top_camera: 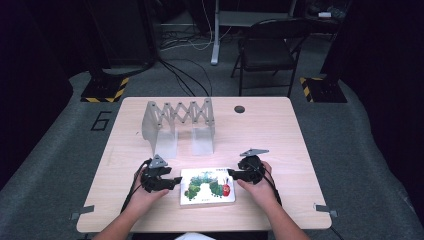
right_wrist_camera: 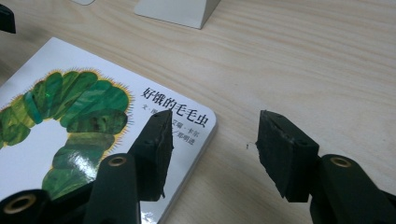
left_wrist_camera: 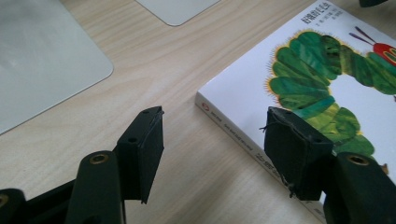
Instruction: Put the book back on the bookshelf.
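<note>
I am holding both tongs low over the table (top_camera: 280,130), one at each end of the book (top_camera: 207,186), which is lying flat, cover up, near my edge of the table and in front of the grey rack (top_camera: 178,122). The left gripper (top_camera: 176,182) is standing open, one pad over the cover and the other over bare wood, gripping nothing. The right gripper (top_camera: 231,172) is likewise gaping, straddling the book's corner without pressing it.
</note>
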Action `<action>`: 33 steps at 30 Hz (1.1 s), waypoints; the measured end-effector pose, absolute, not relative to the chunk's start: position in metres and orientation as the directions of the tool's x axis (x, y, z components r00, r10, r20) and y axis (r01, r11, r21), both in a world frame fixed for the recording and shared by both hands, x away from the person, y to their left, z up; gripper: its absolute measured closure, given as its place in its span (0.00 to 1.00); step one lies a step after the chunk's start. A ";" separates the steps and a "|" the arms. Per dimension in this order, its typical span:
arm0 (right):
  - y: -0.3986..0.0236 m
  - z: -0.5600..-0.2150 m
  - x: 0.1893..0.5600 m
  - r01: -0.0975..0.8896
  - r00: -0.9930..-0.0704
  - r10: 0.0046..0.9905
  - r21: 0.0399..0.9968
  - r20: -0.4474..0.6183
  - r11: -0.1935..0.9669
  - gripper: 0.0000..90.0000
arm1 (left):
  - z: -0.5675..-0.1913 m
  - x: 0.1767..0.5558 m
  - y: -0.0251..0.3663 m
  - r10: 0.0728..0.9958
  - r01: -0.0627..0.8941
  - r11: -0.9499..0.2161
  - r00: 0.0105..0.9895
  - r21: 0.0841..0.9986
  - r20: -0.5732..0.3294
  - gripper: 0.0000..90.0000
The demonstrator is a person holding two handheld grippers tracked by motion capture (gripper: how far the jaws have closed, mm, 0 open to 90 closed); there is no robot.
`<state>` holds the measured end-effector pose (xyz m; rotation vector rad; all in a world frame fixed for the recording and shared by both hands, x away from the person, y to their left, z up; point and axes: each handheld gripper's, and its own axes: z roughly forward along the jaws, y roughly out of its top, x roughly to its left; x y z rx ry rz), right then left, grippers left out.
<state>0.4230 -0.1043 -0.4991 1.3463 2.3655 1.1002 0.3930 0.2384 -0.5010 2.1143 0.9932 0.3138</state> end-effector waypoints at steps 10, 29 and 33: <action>-0.092 -0.500 0.423 0.645 -0.598 0.782 0.685 0.175 0.340 0.50 | -0.501 0.379 0.231 0.719 0.557 -0.412 0.685 0.721 -0.118 0.40; -0.088 -0.499 0.433 0.665 -0.588 0.778 0.679 0.222 0.310 0.49 | -0.500 0.341 0.216 0.685 0.545 -0.440 0.718 0.714 -0.126 0.35; -0.088 -0.499 0.434 0.675 -0.582 0.780 0.671 0.229 0.307 0.50 | -0.504 0.338 0.215 0.666 0.541 -0.468 0.736 0.699 -0.123 0.34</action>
